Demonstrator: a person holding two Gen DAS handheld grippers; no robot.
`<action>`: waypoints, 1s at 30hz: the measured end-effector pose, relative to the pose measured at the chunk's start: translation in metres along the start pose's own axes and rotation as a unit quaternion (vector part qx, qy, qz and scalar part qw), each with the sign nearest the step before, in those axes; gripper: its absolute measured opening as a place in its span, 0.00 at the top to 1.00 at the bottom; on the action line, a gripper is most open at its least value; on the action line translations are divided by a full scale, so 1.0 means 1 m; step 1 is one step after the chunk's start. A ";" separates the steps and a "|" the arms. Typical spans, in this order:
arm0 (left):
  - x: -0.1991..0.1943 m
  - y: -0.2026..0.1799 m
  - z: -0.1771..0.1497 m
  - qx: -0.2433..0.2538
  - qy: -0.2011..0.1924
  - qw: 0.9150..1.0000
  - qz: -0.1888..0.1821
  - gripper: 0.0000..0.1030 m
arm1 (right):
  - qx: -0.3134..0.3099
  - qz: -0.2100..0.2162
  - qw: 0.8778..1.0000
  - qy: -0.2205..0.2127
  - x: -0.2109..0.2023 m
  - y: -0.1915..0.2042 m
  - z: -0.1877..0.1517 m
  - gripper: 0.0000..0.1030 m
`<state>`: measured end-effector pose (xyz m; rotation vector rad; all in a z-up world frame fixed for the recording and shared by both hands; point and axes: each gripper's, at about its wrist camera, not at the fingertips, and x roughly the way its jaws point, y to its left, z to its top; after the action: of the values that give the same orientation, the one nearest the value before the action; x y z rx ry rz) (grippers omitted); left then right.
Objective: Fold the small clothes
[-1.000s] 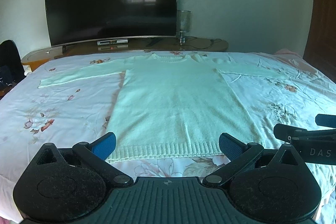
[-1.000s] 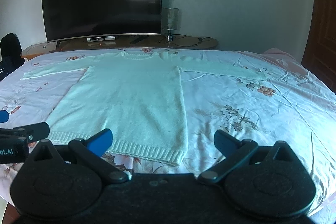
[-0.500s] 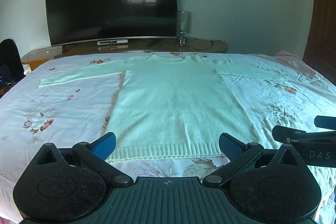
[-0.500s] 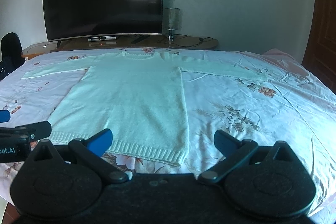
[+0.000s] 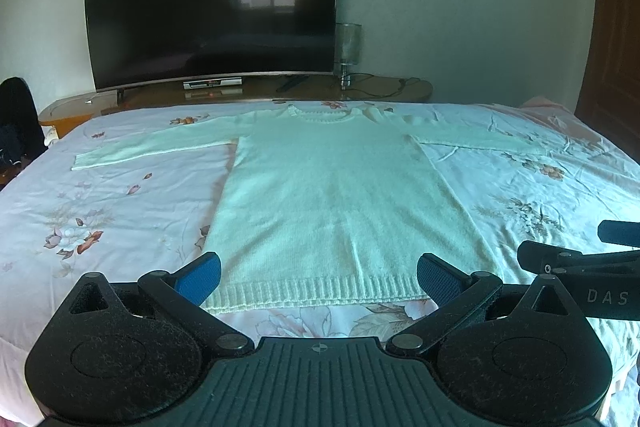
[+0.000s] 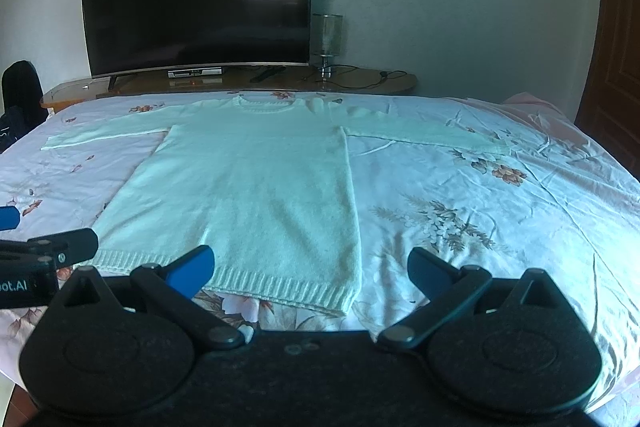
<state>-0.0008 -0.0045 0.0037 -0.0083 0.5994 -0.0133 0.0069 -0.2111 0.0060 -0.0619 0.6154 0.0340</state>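
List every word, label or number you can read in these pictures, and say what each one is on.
"DAS": on the side of the right gripper, seen at the edge of the left wrist view; the rest is cut off.
"ot.AI": on the side of the left gripper, seen at the edge of the right wrist view; the start is cut off.
The box under the television has a display too small to read.
Nothing readable on the sweater or the bed sheet.

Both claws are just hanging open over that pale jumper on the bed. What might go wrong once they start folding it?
The sweater lies flat on a thin floral sheet, so a finger pinching its hem could grab the sheet too. The open left gripper and right gripper sit close together near the hem and might bump. The long spread sleeves could drag and bunch.
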 end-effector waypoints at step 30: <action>-0.005 0.001 0.005 0.018 -0.005 1.000 0.001 0.00 | 0.011 0.010 1.000 -0.001 -0.003 -0.004 0.002 0.00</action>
<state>-0.0023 -0.0036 0.0112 0.0276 0.5892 -0.0215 0.0060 -0.2148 0.0093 -0.0339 0.6141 0.0455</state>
